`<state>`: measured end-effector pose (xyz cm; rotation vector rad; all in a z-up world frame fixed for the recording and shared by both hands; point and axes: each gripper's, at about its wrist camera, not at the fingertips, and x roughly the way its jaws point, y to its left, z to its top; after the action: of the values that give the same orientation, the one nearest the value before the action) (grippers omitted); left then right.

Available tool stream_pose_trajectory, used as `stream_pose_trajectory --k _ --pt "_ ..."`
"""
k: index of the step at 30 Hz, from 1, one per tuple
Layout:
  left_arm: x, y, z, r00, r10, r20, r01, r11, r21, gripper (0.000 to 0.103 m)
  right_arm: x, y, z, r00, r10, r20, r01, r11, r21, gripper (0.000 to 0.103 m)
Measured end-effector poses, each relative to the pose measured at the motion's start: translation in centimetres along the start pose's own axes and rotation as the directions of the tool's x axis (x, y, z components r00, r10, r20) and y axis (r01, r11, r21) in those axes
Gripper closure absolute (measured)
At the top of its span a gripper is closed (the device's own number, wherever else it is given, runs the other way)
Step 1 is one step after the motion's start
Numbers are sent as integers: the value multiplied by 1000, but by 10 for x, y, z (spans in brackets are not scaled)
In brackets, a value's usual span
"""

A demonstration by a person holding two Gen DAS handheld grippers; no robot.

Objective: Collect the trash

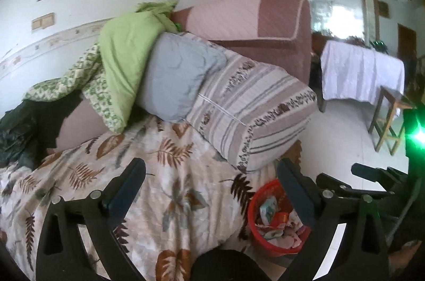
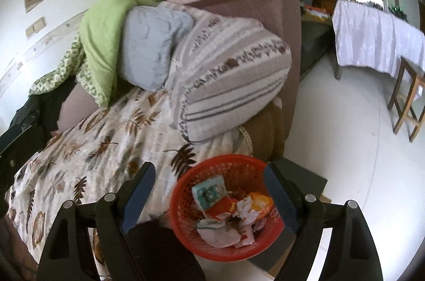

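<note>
**Operator:** Starting at the far left, I see dark clothing [image 1: 24, 127] heaped on the sofa, then a green quilt [image 1: 124, 60], a grey pillow [image 1: 175, 76] and a striped cushion [image 1: 252, 111]. The leaf-print bedspread [image 1: 111, 174] lies near me, and I spot no loose litter on it.

**Partner:** And your tongs?

**Operator:** My left gripper [image 1: 212, 190] stands wide, nothing between the jaws, only bedspread beyond them. My right gripper [image 2: 209, 196] is wide too and holds nothing; it hovers above the red basket [image 2: 186, 190].

**Partner:** Where's the trash?

**Operator:** In that basket, on the floor just beside the sofa's near right corner. Wrappers and crumpled paper [image 2: 231, 212] fill much of it.

**Partner:** So nearly done?

**Operator:** I judge most of it collected. What's left is checking the sofa folds and the pale floor [image 2: 358, 148] to the right, which looks bare towards the covered table [image 2: 372, 37].
</note>
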<state>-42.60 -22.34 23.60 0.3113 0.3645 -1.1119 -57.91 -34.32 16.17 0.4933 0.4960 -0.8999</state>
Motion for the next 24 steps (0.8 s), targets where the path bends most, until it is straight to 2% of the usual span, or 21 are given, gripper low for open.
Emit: stream_pose_trajectory --k 6,8,12,16,18,20,21,24 --pt "-20 10 1 996 60 69 -56 996 -64 0 -20 16 0 999 12 44 -9 998 -61 16" --pt "-34 16 2 987 107 117 -95 990 -101 0 -23 20 0 998 23 50 -19 998 -68 16" --pt "-59 24 7 960 205 192 -178 972 -152 0 -27 25 -3 998 46 53 -42 996 -77 16" --pt "-76 29 14 944 233 233 -195 965 -174 0 -31 26 -6 997 38 69 -31 995 -94 16" --pt "-79 29 15 942 220 256 -179 969 -172 0 -35 26 -7 996 30 89 -21 995 -97 16" --pt "-80 27 12 941 195 278 -154 975 -162 0 -38 25 -8 995 20 98 -10 995 -104 15" --pt "-77 27 10 945 177 274 -136 977 -162 0 -38 25 -8 995 15 100 -4 994 -110 14" --pt "-58 23 4 975 119 190 -91 984 -152 0 -32 24 -11 996 8 89 2 993 -115 13"
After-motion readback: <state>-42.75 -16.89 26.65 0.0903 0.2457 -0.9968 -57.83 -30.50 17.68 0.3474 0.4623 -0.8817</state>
